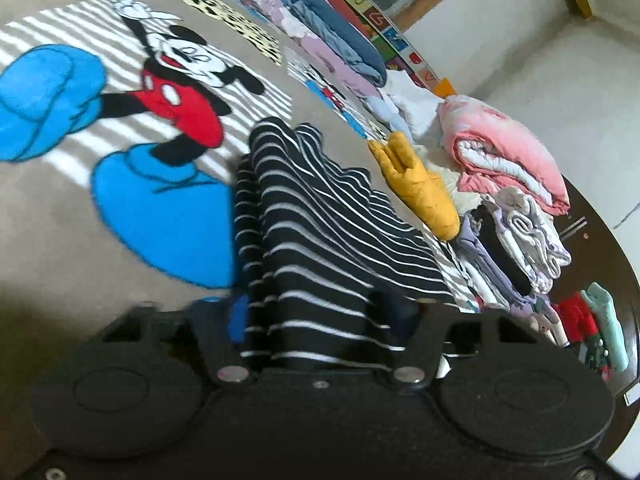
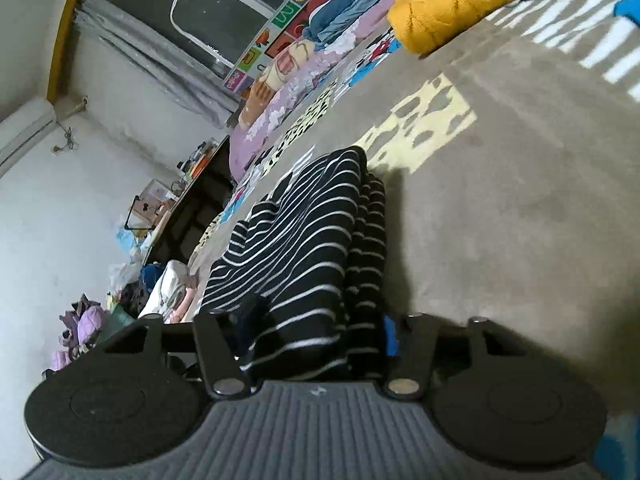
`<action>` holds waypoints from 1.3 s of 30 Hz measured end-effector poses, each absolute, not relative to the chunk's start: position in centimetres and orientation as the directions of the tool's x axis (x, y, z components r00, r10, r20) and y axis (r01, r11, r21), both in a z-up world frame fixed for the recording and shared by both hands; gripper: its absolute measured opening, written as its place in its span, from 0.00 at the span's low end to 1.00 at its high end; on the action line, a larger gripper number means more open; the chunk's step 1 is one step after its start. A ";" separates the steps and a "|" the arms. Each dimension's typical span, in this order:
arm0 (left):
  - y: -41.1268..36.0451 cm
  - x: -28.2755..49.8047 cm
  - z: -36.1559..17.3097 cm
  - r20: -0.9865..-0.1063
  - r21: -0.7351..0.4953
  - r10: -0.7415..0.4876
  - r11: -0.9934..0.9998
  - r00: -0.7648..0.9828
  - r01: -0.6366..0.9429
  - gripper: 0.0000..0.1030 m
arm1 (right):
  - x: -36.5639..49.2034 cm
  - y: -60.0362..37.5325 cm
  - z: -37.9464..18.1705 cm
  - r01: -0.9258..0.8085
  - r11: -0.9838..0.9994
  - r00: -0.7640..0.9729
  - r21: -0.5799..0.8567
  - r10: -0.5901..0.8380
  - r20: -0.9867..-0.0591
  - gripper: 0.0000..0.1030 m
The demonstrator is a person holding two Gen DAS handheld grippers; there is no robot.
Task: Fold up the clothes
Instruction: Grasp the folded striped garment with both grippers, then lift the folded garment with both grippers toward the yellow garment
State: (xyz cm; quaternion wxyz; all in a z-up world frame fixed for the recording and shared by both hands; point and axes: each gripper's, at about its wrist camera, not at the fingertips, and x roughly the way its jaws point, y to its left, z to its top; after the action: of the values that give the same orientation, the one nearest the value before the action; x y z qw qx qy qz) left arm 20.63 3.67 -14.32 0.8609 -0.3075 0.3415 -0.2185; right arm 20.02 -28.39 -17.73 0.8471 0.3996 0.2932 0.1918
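Note:
A black garment with thin white stripes (image 1: 320,232) lies bunched in folds on a cartoon-mouse blanket (image 1: 160,112). My left gripper (image 1: 316,320) is shut on its near edge; the cloth fills the space between the fingers and runs away from the camera. In the right wrist view the same striped garment (image 2: 304,240) rises from my right gripper (image 2: 316,336), which is shut on another part of it. Blue pads show beside the cloth on both grippers. The fingertips are hidden by the fabric.
A yellow plush garment (image 1: 416,184) lies just beyond the striped one. Folded pink bedding (image 1: 504,156), pale clothes (image 1: 520,240) and red and mint items (image 1: 592,320) sit to the right. Rolled blankets (image 2: 320,44) line the far edge. Beige blanket (image 2: 520,200) spreads at right.

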 end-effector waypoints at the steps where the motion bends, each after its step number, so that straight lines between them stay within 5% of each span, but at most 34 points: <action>1: 3.7 20.8 -14.5 -0.449 -0.688 -0.597 0.705 0.665 0.169 0.43 | 20.1 -28.5 -17.9 -0.094 0.598 0.754 0.796 0.565 -0.335 0.45; 8: 4.2 21.0 -12.9 -0.325 -0.790 -0.670 0.580 0.668 0.198 0.37 | 19.3 -29.3 -17.4 -0.138 0.548 0.782 0.825 0.571 -0.249 0.34; 33: -15.4 43.1 -2.5 -0.105 -0.659 -0.815 0.486 0.570 0.574 0.37 | 32.8 -48.8 -6.5 -0.275 0.615 0.921 0.739 0.389 0.018 0.34; 39: -17.9 46.6 -6.3 -0.218 -0.661 -0.784 0.557 0.582 0.502 0.37 | 37.2 -53.3 -6.4 -0.273 0.629 0.941 0.728 0.330 0.068 0.34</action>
State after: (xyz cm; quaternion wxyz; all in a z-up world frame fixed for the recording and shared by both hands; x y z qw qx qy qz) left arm 46.64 -17.86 -6.32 0.8450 -0.2770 0.2539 -0.3804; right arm 37.17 -53.31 -6.43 0.9017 0.3970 0.0358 0.1673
